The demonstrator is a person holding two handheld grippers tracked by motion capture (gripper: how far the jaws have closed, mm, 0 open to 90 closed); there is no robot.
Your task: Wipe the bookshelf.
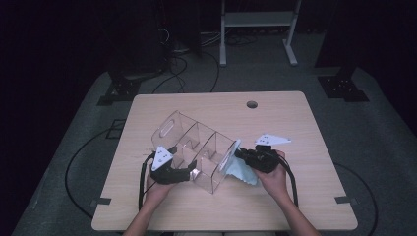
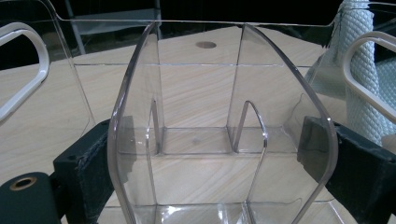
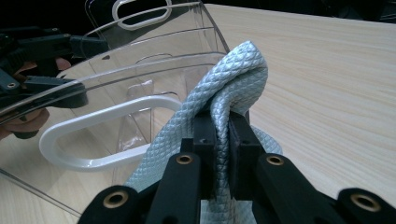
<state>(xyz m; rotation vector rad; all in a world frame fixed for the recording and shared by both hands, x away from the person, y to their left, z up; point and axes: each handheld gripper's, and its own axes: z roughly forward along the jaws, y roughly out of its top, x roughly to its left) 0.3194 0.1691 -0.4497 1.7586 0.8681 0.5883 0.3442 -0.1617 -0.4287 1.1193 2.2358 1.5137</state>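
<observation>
Black jaws of the right gripper [image 3: 218, 140] rise from the bottom middle of the right gripper view, pressed together on a fold of the pale blue cloth [image 3: 236, 77]. Just to the upper left of that pinch is the white handle hole of the clear box [image 3: 140, 70], so the cloth touches the box's end wall.

From above, the big wooden table [image 1: 295, 123] fills the middle of the frame. On it the clear box [image 1: 196, 147] lies tilted, its long side running from upper left to lower right. The cloth [image 1: 239, 173] sits at the lower right end, so the right gripper [image 1: 246, 156] is the nearer one for wiping there. The left gripper [image 1: 189, 173] holds the box's lower edge, its jaws closed on a clear wall [image 2: 224, 140] between them.

Counting: one table, one box with two handle holes, one cloth, two grippers
</observation>
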